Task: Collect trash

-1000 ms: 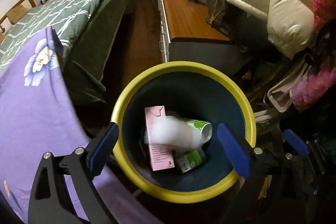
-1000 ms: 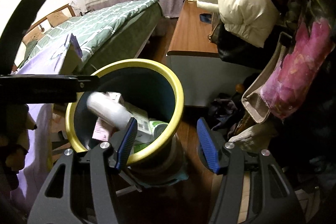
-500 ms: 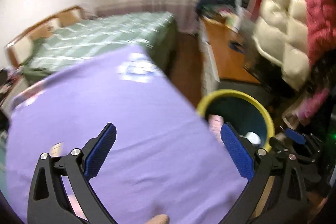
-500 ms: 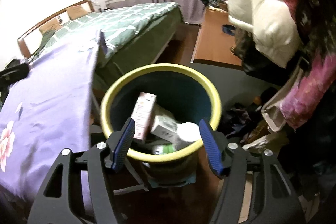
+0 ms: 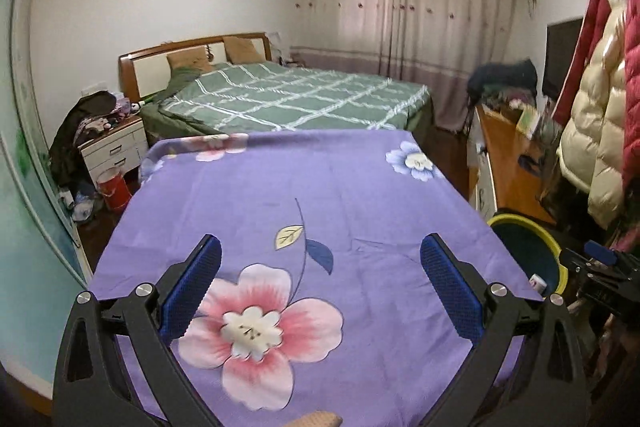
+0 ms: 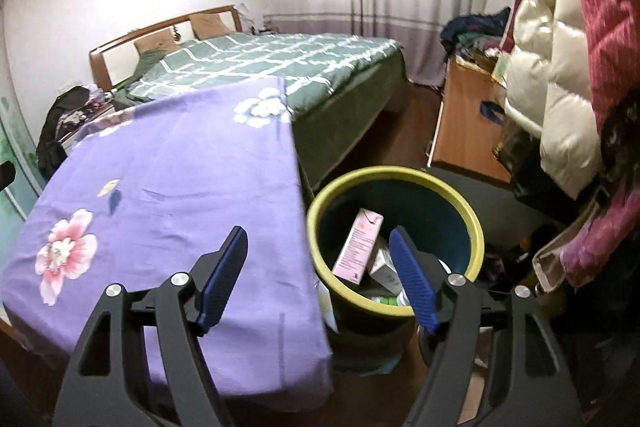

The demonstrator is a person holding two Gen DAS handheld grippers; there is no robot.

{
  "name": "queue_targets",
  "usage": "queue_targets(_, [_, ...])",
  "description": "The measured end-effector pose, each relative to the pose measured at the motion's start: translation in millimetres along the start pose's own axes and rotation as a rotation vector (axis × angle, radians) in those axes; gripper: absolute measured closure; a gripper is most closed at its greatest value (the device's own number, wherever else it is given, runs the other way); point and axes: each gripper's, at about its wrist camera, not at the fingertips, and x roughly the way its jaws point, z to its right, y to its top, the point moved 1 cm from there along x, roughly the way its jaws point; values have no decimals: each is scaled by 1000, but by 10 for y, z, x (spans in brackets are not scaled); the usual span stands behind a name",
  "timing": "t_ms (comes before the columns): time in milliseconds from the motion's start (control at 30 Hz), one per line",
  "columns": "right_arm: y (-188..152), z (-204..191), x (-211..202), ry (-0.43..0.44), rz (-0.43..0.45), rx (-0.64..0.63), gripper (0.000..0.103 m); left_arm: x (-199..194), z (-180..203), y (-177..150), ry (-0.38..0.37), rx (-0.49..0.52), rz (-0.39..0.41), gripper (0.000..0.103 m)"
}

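A dark bin with a yellow rim (image 6: 474, 223) stands on the floor at the right of the purple flowered table (image 6: 168, 195). It holds a pink carton (image 6: 358, 245), a white box (image 6: 384, 267) and other trash. My right gripper (image 6: 320, 277) is open and empty, over the table's right edge beside the bin. My left gripper (image 5: 320, 291) is open and empty above the purple cloth (image 5: 320, 195). The bin's rim (image 5: 554, 247) shows at the right of the left wrist view, with the right gripper's blue tip (image 5: 600, 254) beside it.
A green bed (image 5: 296, 99) lies beyond the table. A wooden cabinet (image 6: 468, 123) runs along the right, with hanging padded coats (image 6: 556, 67) and bags (image 6: 592, 247) close to the bin. A nightstand (image 5: 114, 147) and red bucket (image 5: 112, 187) stand at the far left.
A white bottle has dropped into the bin. Both grippers have swung left and lifted away from the bin; the left one now faces the purple table.
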Motion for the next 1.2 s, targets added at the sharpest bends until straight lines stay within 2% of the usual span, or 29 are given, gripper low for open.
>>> queue_targets(200, [18,-171,-181,26,32,-21,31,-258,-289,-213,30,-53,14,5])
queue_targets(367, [38,-250,-263,39,48,-30,29,-328,-370,-255,51,-84,23,5])
queue_targets(533, [42,-258,-270,42,52,-28,28,-330,-290,-199,67,-69,37,5])
queue_targets(1200, [74,-230,-231,33,48,-19,25,-323,-218,-144,47,-57,28,5])
